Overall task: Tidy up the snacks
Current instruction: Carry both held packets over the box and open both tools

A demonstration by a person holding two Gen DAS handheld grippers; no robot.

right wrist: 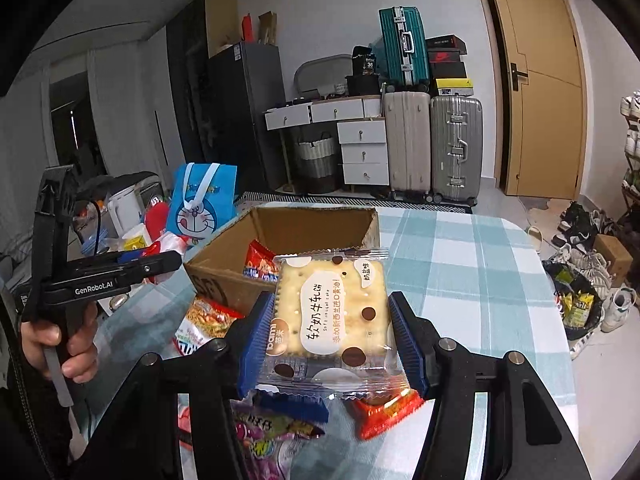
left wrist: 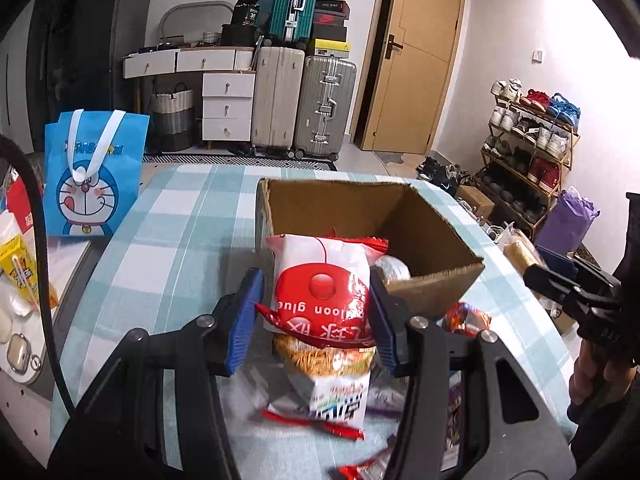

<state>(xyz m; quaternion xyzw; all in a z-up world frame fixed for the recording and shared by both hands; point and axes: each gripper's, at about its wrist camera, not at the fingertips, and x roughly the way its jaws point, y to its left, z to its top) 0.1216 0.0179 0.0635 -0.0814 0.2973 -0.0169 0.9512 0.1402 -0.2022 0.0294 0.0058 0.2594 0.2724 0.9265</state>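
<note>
My left gripper (left wrist: 318, 300) is shut on a red and white snack bag (left wrist: 324, 284), held above the table at the near wall of an open cardboard box (left wrist: 436, 280). My right gripper (right wrist: 330, 340) is shut on a clear-wrapped nougat cracker pack (right wrist: 332, 316), held above loose snacks in front of the same box (right wrist: 224, 256). A red packet (right wrist: 260, 266) lies inside the box. The left gripper also shows in the right wrist view (right wrist: 160, 262), still holding its bag. The right gripper shows in the left wrist view (left wrist: 556, 276).
Loose snack packets (left wrist: 332, 384) lie on the checked tablecloth (left wrist: 168, 240) near me, more in the right wrist view (right wrist: 272, 432). A blue Doraemon bag (left wrist: 94, 176) stands at the left. Suitcases, drawers and a shoe rack (left wrist: 532, 140) stand beyond the table.
</note>
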